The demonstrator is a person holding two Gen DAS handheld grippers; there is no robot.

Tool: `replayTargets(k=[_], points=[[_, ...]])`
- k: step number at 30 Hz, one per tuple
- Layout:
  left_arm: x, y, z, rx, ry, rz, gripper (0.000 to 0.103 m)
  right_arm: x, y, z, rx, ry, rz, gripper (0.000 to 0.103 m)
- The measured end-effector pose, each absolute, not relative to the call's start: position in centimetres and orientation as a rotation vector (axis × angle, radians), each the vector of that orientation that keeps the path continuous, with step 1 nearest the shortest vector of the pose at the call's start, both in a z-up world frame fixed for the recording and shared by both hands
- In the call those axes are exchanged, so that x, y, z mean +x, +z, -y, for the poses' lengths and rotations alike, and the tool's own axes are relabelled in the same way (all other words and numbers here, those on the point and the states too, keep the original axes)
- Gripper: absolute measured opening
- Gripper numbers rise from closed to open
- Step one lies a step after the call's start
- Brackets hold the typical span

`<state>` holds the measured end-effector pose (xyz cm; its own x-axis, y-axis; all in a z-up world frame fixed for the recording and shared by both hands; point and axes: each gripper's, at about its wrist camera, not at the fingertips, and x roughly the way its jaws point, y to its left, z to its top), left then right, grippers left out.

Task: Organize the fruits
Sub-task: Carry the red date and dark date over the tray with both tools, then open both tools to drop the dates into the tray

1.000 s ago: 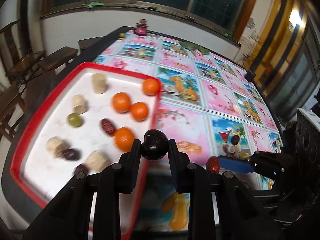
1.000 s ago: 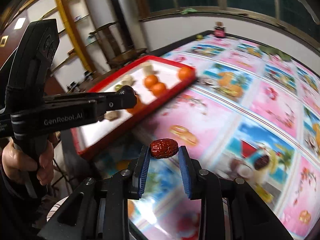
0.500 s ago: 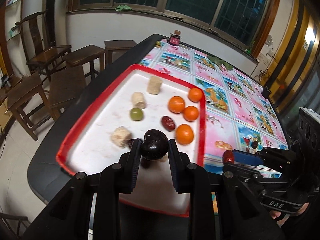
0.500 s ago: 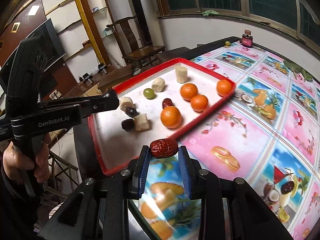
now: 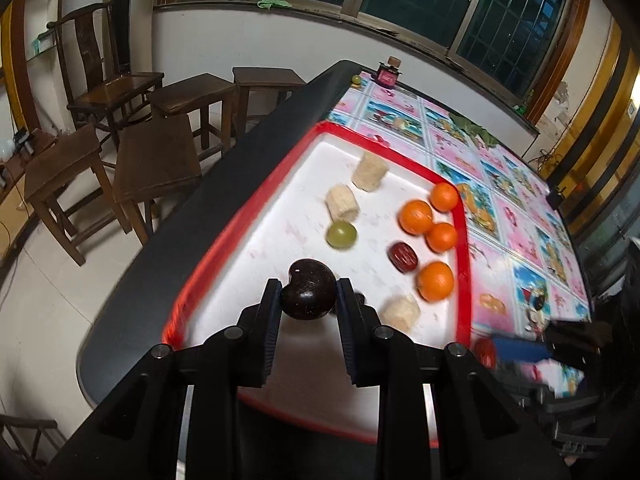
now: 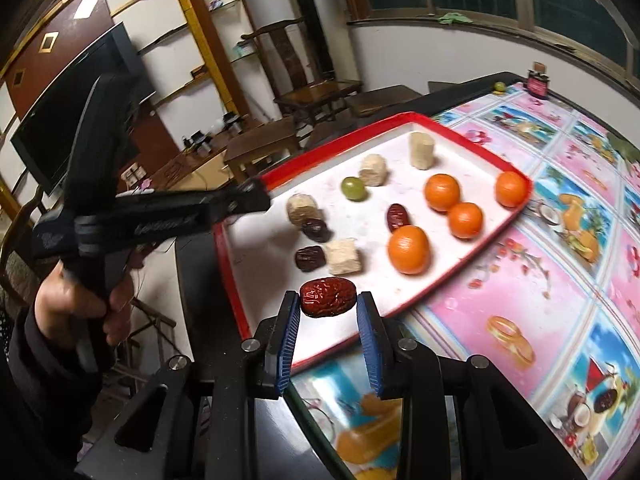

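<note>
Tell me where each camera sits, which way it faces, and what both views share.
Left wrist: on the left hand-held gripper, looking down over its dark fruit at the red tray; right hand-held gripper at right edge.
Right wrist: on the right hand-held gripper gripping a red date; person's hand shows.
Shared: tray, oranges.

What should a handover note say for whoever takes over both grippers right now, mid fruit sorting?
Left gripper: shut on a dark round fruit, held over the near part of the red-rimmed tray.
Right gripper: shut on a red date, at the tray's near edge.
In the tray: four oranges, a green grape, one red date, two dark dates, and four pale cut chunks.
Done: most fruit sits in the tray, loosely mixed.
Left: set down both held fruits, probably beside their like. A small green fruit lies at the table's far corner.
</note>
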<state>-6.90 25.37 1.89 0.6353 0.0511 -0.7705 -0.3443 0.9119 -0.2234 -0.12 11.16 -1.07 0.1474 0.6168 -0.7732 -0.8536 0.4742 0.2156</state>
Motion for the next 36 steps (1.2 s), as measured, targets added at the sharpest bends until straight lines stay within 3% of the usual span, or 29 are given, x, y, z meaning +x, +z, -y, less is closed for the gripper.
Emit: replayTargets(k=[9, 36], points=[[-2.3, 0.2, -26.6, -0.334, 0.240, -0.899, 0.025, -0.7, -2.5, -13.3, -0.338, 1.098, -0.966, 0.030], [-0.4, -1.8, -26.4, -0.293, 0.247, -0.952, 0.025, -0.8, -5.0, -15.6, -0.437, 1.065, -0.983, 0.030]])
